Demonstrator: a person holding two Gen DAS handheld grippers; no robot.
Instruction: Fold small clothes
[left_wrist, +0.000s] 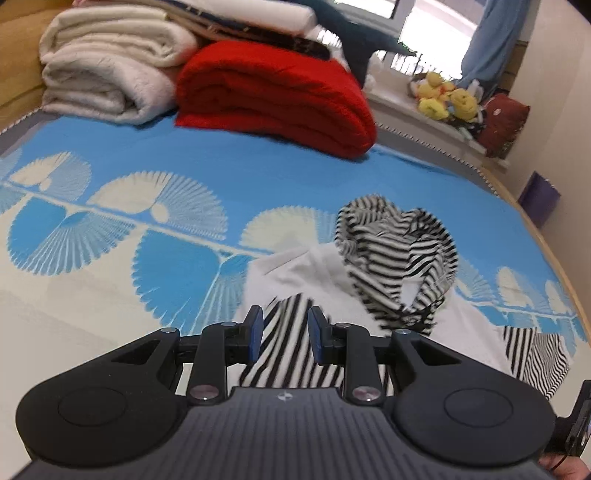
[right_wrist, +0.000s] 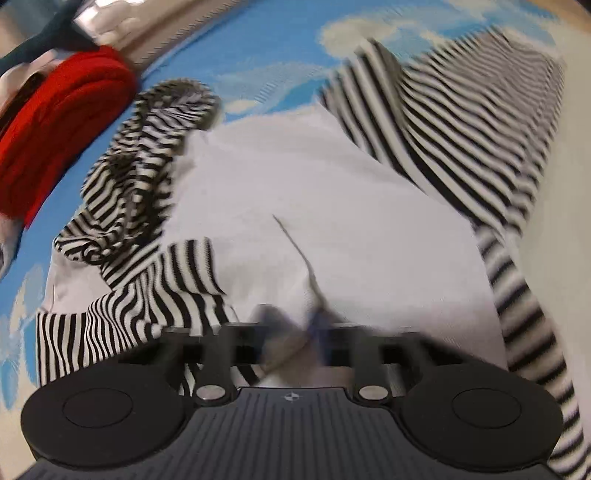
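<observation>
Striped hooded top, white-bodied with black-and-white sleeves and hood, lies spread on a blue and cream bedspread, laid flat so it can be folded.

Right gripper is blurred, but its jaws look almost closed on a raised ridge of the white body cloth near the hem, probably to lift that edge over. Left gripper hovers above one striped sleeve, jaws partly apart, the sleeve showing between them with neither pad touching it.

Its camera shows what the other barely catches: folded cream blankets and a red blanket stacked well beyond. The right camera alone shows the far sleeve and the pinched fold.
</observation>
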